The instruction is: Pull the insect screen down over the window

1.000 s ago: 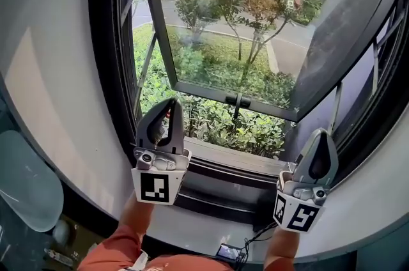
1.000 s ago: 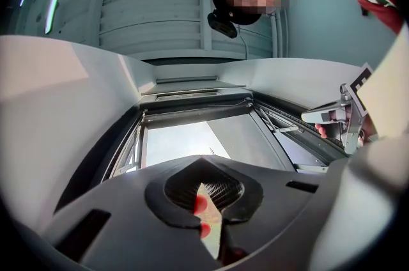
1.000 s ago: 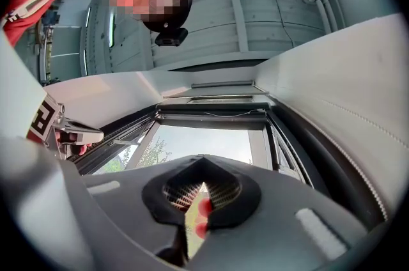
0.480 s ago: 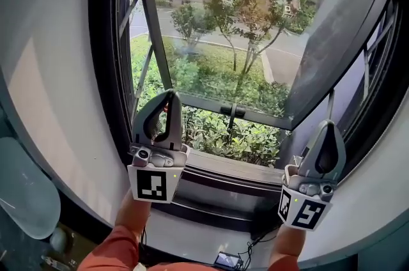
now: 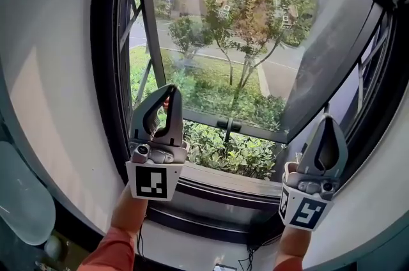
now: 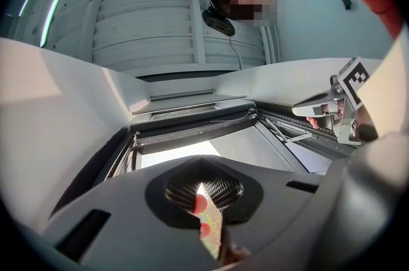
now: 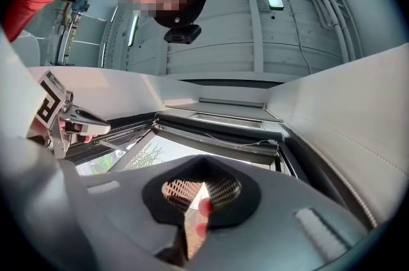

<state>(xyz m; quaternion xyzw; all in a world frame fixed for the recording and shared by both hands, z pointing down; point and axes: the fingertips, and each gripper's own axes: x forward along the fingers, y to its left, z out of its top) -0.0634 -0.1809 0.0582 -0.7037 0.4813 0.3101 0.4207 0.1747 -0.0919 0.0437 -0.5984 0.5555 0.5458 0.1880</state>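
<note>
**Jaws:** left gripper (image 5: 167,96) closed pad to pad, nothing between. Right gripper (image 5: 328,124) likewise closed and empty. Both point steeply upward in front of the window (image 5: 105,71), the left near the left jamb, the right near the right jamb.

**Item:** insect screen, not drawn. The opening stands bare from sill (image 5: 217,175) to head, and the glass sash (image 5: 255,39) is swung outward with the garden in plain view. The screen is most likely rolled inside the dark bar (image 7: 220,133) along the head of the frame. A thin cord (image 7: 239,143) lies along that bar. In both gripper views the bar sits above the jaws and well apart from them.

**Handling, as judged:**
- Mesh: light, soft and easily creased or torn — not to be pinched directly.
- Pull rail: probably stiff, and the proper place for a grip, either on the rail itself or on the cord.
- Grip: the two grippers spaced towards either end, so the rail descends level and does not bind in its side tracks.
- Roller: likely sprung, so expect steady resistance and a snap back if let go.
- Jaws: must open before any hold is taken.
</note>
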